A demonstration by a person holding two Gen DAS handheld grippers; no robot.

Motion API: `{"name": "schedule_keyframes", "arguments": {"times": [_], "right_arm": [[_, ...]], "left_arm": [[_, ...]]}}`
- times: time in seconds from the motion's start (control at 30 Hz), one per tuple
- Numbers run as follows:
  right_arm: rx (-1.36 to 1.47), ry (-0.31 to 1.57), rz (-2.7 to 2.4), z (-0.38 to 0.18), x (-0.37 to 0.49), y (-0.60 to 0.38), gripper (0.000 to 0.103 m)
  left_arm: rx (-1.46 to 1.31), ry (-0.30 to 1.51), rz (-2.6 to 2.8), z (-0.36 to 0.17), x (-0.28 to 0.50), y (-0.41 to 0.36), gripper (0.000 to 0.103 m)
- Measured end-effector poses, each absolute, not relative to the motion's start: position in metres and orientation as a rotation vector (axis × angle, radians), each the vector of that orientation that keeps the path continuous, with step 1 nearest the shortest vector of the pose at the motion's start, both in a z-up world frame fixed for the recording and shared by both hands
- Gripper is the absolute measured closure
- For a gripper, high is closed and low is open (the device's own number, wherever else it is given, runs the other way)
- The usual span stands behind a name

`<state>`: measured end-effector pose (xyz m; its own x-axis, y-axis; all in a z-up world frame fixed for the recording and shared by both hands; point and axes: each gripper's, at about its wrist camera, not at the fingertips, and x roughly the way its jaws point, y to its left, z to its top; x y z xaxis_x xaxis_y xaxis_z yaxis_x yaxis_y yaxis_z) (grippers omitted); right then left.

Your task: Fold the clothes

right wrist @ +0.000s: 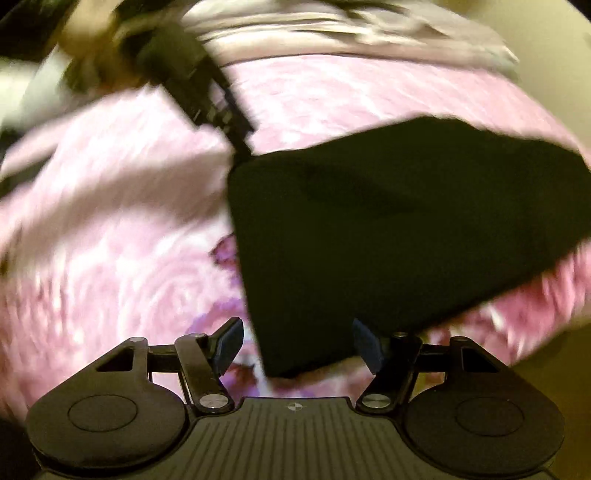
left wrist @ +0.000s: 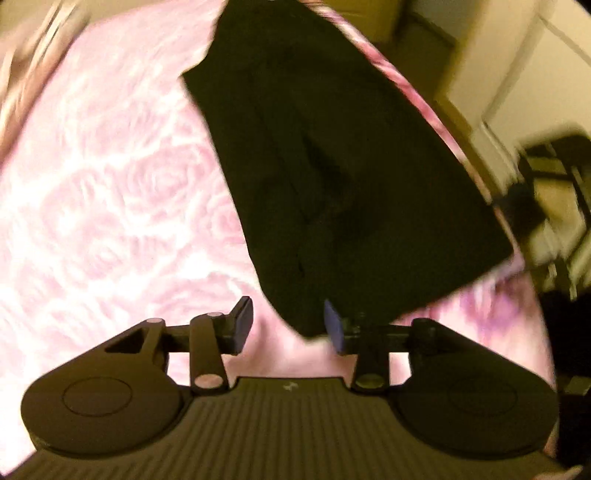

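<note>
The black garment (left wrist: pixel 332 166) lies folded flat on a pink bedspread (left wrist: pixel 110 184) printed with roses. In the left wrist view it runs from twelve o'clock down to a narrow corner at about six, and that corner sits between the fingers of the left gripper (left wrist: pixel 290 326). The jaws there stand apart and no pad presses on the cloth. To the right, near three o'clock, pale walls and a dark chair-like frame (left wrist: pixel 554 177) show past the bed's edge, too blurred to read further.

In the right wrist view the same garment fills the span from the centre to three o'clock, its near corner between the fingers of the right gripper (right wrist: pixel 297 345), whose jaws are also apart and empty. The other gripper's body reaches in from eleven o'clock, and a pale bundle of bedding (right wrist: pixel 332 33) lies at twelve.

The cloth looks light, soft and limp, likely to sag and slide over itself. A pinch at a corner or along the folded edge, through all layers, should keep the fold. The bedspread is soft too, so a pinch may catch it.
</note>
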<state>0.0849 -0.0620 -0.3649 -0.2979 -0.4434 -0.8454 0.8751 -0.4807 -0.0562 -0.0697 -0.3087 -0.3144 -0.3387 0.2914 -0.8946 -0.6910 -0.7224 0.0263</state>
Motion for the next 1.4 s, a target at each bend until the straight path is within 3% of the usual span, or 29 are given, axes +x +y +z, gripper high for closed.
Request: {"name": "schedule_keyframes", "arguments": {"times": [0.1,0.23,0.3,0.43,0.57,0.67,0.7,0.73,0.77,0.97,1.0,1.03,1.1,1.4], "right_arm": [[0.907,0.848,-1.847,-0.377,0.098,-0.072,0.034],[0.849,0.956,-1.812,-0.390,0.095,-0.072,0.056],[0.844,0.932,-1.799,-0.384,0.092,-0.069,0.074],[0.840,0.856,-1.852,-0.358,0.078,-0.060,0.083],[0.824,0.805,-1.887,-0.337,0.071,-0.051,0.083],[0.777,0.786,-1.910,-0.334,0.076,-0.045,0.080],[0.755,0.796,-1.913,-0.333,0.082,-0.043,0.060],[0.721,0.820,-1.922,-0.336,0.088,-0.041,0.032],[0.688,0.849,-1.920,-0.340,0.093,-0.040,0.023],[0.558,1.025,-1.873,-0.368,0.103,-0.049,0.024],[0.563,1.052,-1.859,-0.373,0.100,-0.052,0.041],[0.583,1.075,-1.839,-0.377,0.097,-0.055,0.064],[0.661,1.072,-1.821,-0.379,0.089,-0.057,0.082],[0.729,0.930,-1.825,-0.284,0.087,-0.039,0.088]], "left_arm": [[-1.103,0.841,1.993,-0.323,-0.035,-0.290,0.040],[-0.843,1.212,1.810,-0.347,0.009,-0.262,0.038],[-0.766,1.313,1.782,-0.369,0.003,-0.248,0.038],[-0.630,1.481,1.712,-0.393,0.000,-0.234,0.038],[-0.614,1.529,1.640,-0.397,-0.015,-0.232,0.068],[-0.665,1.455,1.653,-0.389,-0.026,-0.235,0.074],[-0.676,1.440,1.660,-0.386,-0.028,-0.235,0.076],[-0.692,1.416,1.674,-0.379,-0.027,-0.238,0.076],[-0.705,1.392,1.684,-0.374,-0.027,-0.240,0.077],[-0.769,1.303,1.711,-0.355,-0.032,-0.244,0.079],[-0.774,1.300,1.710,-0.353,-0.032,-0.244,0.080],[-0.779,1.301,1.707,-0.351,-0.031,-0.243,0.080],[-0.780,1.312,1.692,-0.348,-0.027,-0.241,0.084],[-0.819,1.282,1.763,-0.265,-0.013,-0.232,0.087]]}}
